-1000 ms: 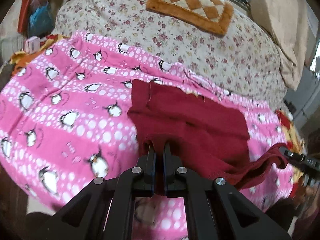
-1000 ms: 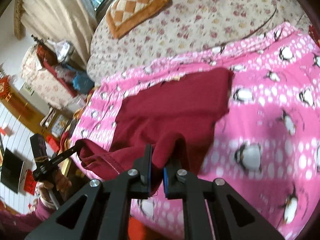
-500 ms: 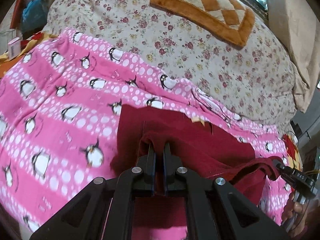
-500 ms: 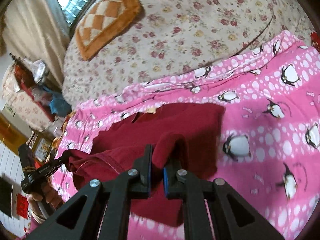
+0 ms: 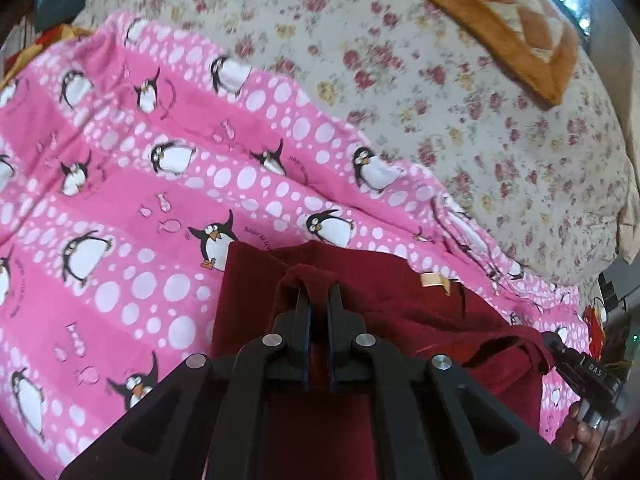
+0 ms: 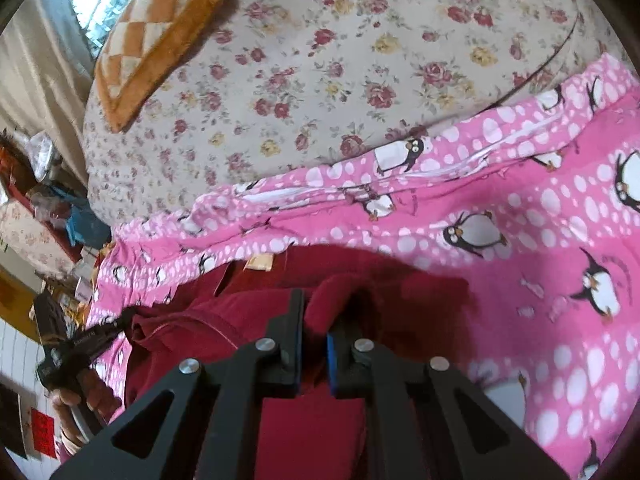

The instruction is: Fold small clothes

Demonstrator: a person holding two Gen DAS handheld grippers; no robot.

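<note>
On a pink penguin blanket, a maroon garment lies half-doubled, each hand-held gripper, left and right, clamped on a pinch of its edge. Uneven lowering could skew the fold; the cloth might slip free.

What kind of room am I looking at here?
Most likely a bedroom at home: a bed under a floral quilt, a pink penguin blanket spread over it, and an orange checked cushion near the window.
</note>
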